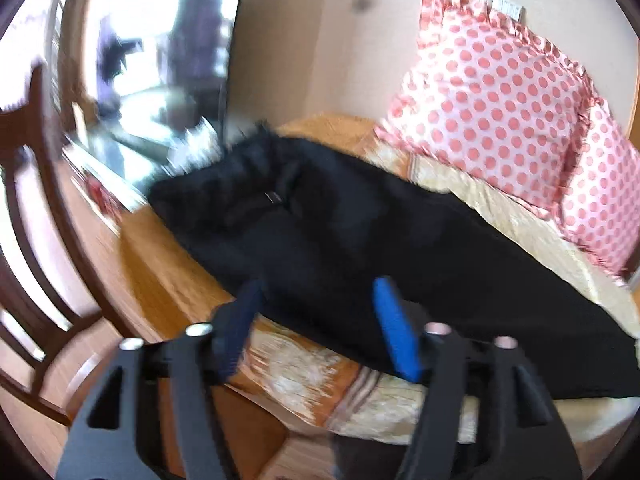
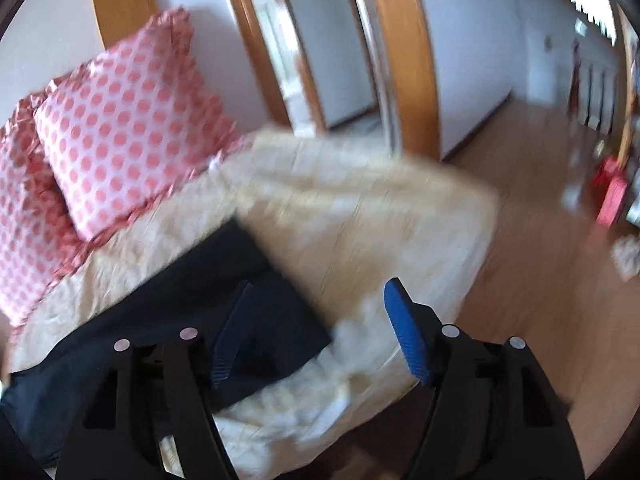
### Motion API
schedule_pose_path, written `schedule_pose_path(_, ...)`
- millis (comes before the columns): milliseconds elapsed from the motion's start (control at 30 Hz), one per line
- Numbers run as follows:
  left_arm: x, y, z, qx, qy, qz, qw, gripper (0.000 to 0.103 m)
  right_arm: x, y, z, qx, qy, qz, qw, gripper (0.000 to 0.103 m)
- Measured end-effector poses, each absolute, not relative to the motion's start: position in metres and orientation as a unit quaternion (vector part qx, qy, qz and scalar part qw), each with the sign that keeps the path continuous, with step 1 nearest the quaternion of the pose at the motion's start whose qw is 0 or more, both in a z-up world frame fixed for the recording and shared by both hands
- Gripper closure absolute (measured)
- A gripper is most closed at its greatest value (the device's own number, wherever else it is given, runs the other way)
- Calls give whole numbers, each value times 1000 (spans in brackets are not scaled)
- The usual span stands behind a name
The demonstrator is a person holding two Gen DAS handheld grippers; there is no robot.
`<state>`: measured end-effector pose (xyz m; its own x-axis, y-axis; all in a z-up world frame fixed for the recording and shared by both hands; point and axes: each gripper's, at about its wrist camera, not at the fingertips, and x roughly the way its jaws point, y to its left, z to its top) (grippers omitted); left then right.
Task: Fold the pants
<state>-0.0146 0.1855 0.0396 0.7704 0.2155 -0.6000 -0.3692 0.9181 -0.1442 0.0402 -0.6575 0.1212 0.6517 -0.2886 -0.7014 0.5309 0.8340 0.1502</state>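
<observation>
Soft black pants flat on cream quilt, 12 o'clock of left gripper; right gripper likewise; both released, empty.

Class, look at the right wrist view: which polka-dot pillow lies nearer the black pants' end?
The front pillow, overlapping the other pillow, which sits behind it at the frame's left edge.

**Open bedding on the right, pillows along the far side**

Your left claw hangs over the near edge of the black pants, jaws apart with nothing between them. Far right of it, the dotted pillows block the way. Your right claw has bare cream bedding ahead and to its right, free to cross. Past the bed's right edge the wooden floor lies open.
</observation>
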Motion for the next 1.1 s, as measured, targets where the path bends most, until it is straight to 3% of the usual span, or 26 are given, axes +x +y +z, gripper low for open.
schedule_pose_path(100,-22,164,57,-92,261,162,947,33,66,-660,135,152,348,-178,908,34)
schedule_pose_path(200,-16,126,66,-67,244,98,962,21,110,-656,130,108,377,-119,912,40)
schedule_pose_path(300,2,79,59,-31,255,19,966,19,150,-656,111,92,420,-85,899,46)
schedule_pose_path(600,32,-12,22,40,296,-99,949,16,195,-667,58,97,495,-31,863,46)
schedule_pose_path(633,34,-17,19,42,301,-106,947,15,194,-665,56,89,493,-29,865,48)
schedule_pose_path(700,41,-24,14,47,310,-111,943,15,193,-661,57,71,489,-22,869,79)
schedule_pose_path(900,50,-28,5,36,331,-113,936,14,182,-656,67,53,465,-30,883,95)
schedule_pose_path(1100,56,-28,1,29,341,-110,933,13,186,-650,88,30,422,-37,905,97)
